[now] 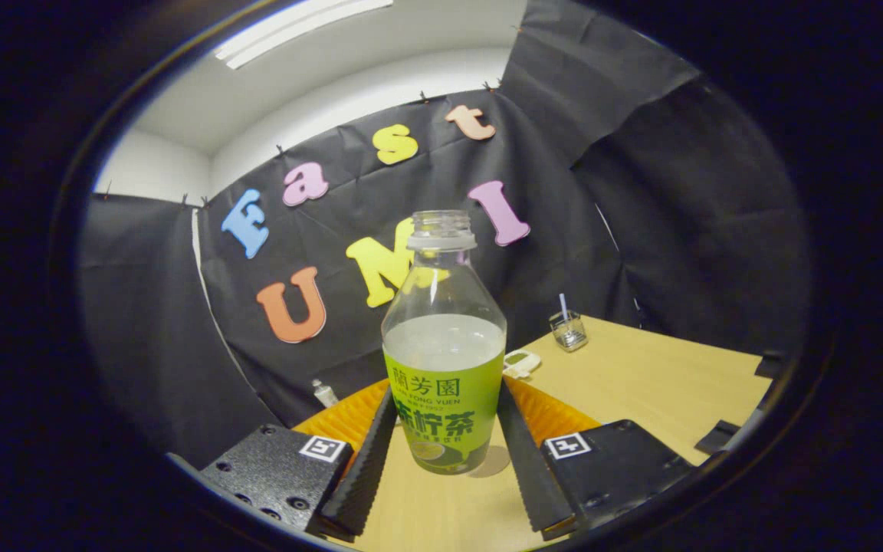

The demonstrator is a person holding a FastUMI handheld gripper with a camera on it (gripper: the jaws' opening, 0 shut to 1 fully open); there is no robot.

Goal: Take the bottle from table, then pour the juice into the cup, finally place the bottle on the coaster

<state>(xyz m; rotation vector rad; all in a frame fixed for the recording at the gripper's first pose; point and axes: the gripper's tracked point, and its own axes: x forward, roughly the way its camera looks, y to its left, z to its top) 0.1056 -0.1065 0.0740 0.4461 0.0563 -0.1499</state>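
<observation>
An uncapped clear bottle with a green label and pale juice up to its shoulder stands upright between my fingers. My gripper is shut on it, one finger against the left side of the label and the other against the right side. The bottle's base is just over the wooden table, with a small shadow beside it; whether it touches the table I cannot tell. An orange ribbed coaster lies just beyond the bottle. A small glass cup with a straw stands farther off to the right, near the table's back edge.
A small white and green object lies between the coaster and the cup. A small pale bottle-like thing stands by the black cloth wall behind the coaster's left side. Black clips sit on the table's right edge.
</observation>
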